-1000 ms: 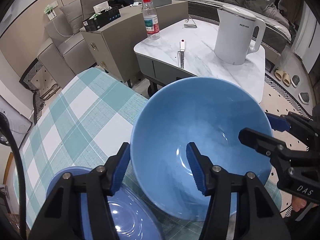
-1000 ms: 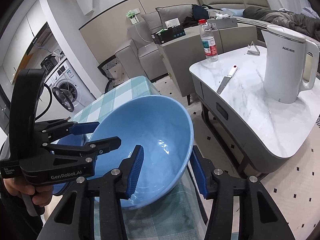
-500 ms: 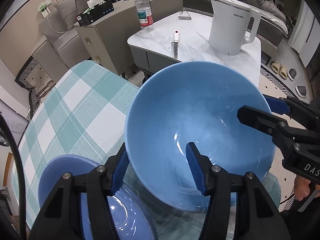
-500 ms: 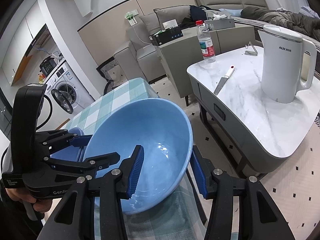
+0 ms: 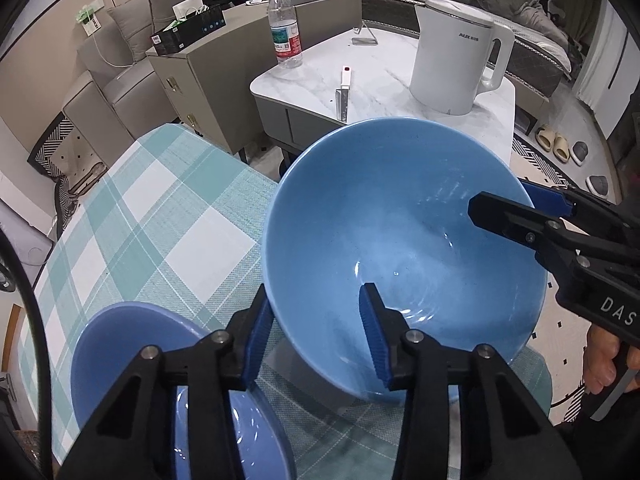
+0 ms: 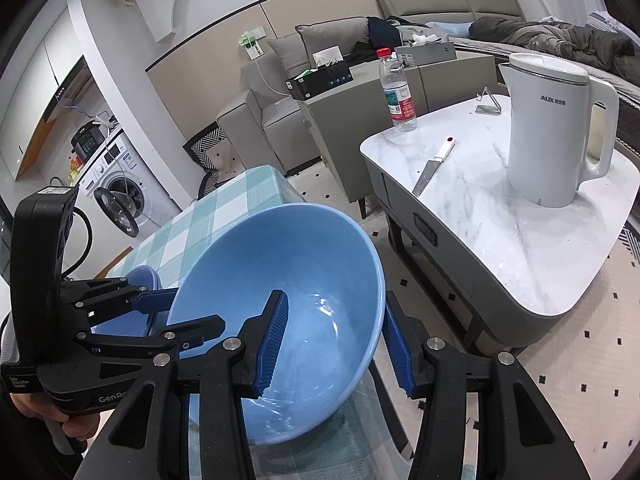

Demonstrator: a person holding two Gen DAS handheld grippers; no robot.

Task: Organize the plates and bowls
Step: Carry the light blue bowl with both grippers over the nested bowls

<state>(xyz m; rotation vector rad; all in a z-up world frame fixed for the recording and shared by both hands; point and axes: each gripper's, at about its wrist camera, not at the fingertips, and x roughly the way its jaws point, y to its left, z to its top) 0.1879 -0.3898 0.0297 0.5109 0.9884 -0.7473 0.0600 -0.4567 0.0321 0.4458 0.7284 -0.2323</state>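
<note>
Blue bowl (image 5: 400,240) rim sits between both hand-held grippers' pads: left hand-held gripper (image 5: 316,336) just closing, right hand-held gripper (image 6: 336,344) clamped; we lift evenly.

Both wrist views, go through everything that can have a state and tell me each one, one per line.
Large blue bowl: tilted, rim held from two sides.
Left gripper: just been closing, straddling the bowl's rim.
Right gripper: clamped on the rim.
Smaller blue bowl: upright on the tablecloth.
Water bottle: upright, capped.
Kettle: lid closed.
</note>
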